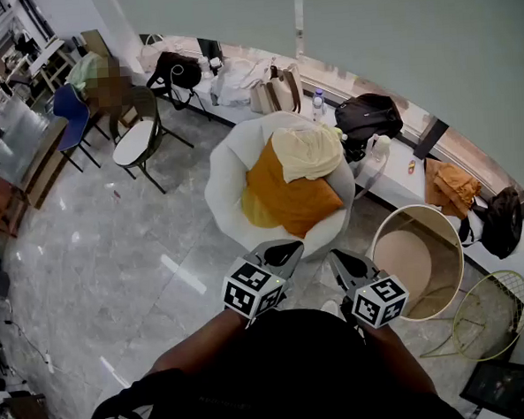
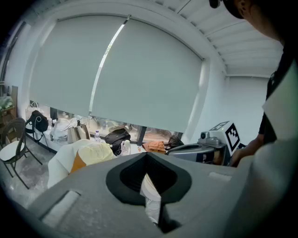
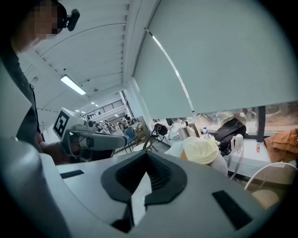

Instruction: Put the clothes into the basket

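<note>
The person stands over a grey, glossy floor with both tools held close in front of the body, side by side and tipped a little downward. The left gripper has its jaws brought together, leaving only a thin slit between the dark pads and nothing caught in it. The right gripper looks the same: its jaws are closed on themselves and carry nothing. The two tips are near each other but not touching.

Just ahead of the tips is a white round armchair, and the clothes are piled in its seat. An orange garment fills most of the seat. A pale yellow garment lies bunched on top of it toward the back. Neither tool touches the pile.

The basket stands on the floor to the person's right of the armchair, just beside it. It is round with a white rim, and its tan bottom is in plain sight. A yellow-green wire frame stands close beside it on the far side.

Behind the armchair a low ledge runs along the window wall, with a black bag and other bags on it. Well off to the left stands a chair with a white seat.
</note>
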{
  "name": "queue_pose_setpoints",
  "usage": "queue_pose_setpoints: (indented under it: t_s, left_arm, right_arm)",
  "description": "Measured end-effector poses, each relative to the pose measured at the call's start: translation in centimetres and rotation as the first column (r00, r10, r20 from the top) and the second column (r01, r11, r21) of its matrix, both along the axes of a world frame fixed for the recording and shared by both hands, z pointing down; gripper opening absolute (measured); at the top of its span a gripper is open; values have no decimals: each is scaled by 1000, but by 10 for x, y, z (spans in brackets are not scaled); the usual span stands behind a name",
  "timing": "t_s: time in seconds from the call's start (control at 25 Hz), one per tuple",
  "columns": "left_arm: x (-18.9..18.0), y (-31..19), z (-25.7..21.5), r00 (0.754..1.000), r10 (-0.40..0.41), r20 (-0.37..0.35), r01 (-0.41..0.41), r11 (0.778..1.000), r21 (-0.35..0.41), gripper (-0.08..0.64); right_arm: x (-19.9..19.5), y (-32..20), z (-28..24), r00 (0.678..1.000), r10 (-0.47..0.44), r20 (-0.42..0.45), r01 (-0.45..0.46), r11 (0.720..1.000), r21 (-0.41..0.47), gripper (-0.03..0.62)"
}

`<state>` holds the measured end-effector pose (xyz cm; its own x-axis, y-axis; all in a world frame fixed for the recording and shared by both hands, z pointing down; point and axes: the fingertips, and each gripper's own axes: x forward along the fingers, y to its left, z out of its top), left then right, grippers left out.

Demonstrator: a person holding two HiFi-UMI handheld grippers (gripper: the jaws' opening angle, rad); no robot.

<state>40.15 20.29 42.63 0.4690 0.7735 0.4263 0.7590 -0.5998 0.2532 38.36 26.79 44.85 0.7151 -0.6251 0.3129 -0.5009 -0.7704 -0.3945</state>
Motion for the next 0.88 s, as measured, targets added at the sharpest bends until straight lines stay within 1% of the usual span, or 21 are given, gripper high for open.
queue_pose_setpoints:
  t_s: [0.52, 0.64, 0.72, 0.88]
  left_arm:
    - [0, 4, 0, 1000, -13, -4, 13, 1000, 4, 0]
    - [0, 3, 1, 1000, -16, -2, 17, 1000, 6, 0]
    - [0, 4, 2, 1000, -20, 17, 20, 1000, 1, 0]
    - [-1, 13, 7, 994, -37, 100, 42, 998, -53, 0]
  right_arm:
    - [1, 5, 0, 1000, -5, -2, 5, 1000, 11, 14]
    - [0, 3, 0, 1000, -15, 6, 15, 999, 42, 14]
    - [-2, 3, 0, 1000, -22, 19, 21, 997, 68, 15]
    - [1, 12, 3, 1000, -7, 24, 6, 998, 65, 15]
